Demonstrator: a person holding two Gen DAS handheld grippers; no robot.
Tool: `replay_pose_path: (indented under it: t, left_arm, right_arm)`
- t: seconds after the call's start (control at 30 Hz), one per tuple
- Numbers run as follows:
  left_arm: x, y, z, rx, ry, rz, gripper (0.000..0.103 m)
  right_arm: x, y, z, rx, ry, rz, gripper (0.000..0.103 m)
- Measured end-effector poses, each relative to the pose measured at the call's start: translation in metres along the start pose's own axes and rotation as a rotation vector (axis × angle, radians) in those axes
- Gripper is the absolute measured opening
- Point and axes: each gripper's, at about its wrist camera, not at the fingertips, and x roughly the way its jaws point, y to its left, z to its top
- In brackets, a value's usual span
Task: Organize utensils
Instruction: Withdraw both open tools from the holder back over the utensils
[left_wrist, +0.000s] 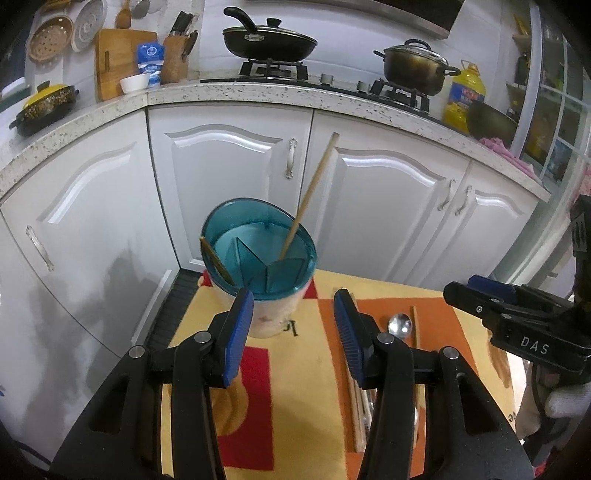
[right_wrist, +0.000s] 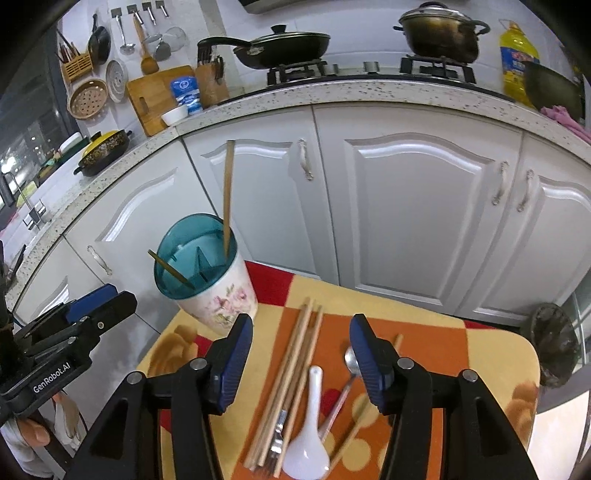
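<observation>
A floral utensil holder with a teal divided insert stands at the far left of a small table. Two wooden chopsticks stand in it: a long one leaning right and a short-looking one at the left rim. On the cloth lie several chopsticks, a white ceramic spoon, a metal spoon and a fork. My left gripper is open and empty just before the holder. My right gripper is open and empty above the loose utensils.
The table has a yellow, orange and red cloth. White kitchen cabinets stand close behind it, under a speckled counter with a stove, pans and a pot. The right gripper shows at the right edge of the left wrist view.
</observation>
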Motion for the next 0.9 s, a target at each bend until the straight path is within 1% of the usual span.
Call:
replay_pose_path:
  t: [0.47,0.63,0.73,0.9]
  left_arm:
    - [-0.005,-0.022,-0.010,0.028,0.015,-0.042,0.047]
    - [-0.003,-0.020,-0.013,0.011,0.030,-0.073,0.055]
    - [0.002,-0.020,-0.017,0.008,0.056,-0.089,0.057]
    - [0.017,-0.019,-0.029,0.004,0.124,-0.123,0.057]
  right_arm:
    - [-0.016,-0.029,-0.024,0.040,0.022,-0.056,0.054]
    - [-0.017,-0.039,-0.032,0.050,0.039,-0.073,0.059]
    - [-0.015,-0.044,-0.038,0.057,0.054,-0.079,0.059]
    - [-0.002,-0.056,-0.048,0.077,0.099,-0.091,0.059]
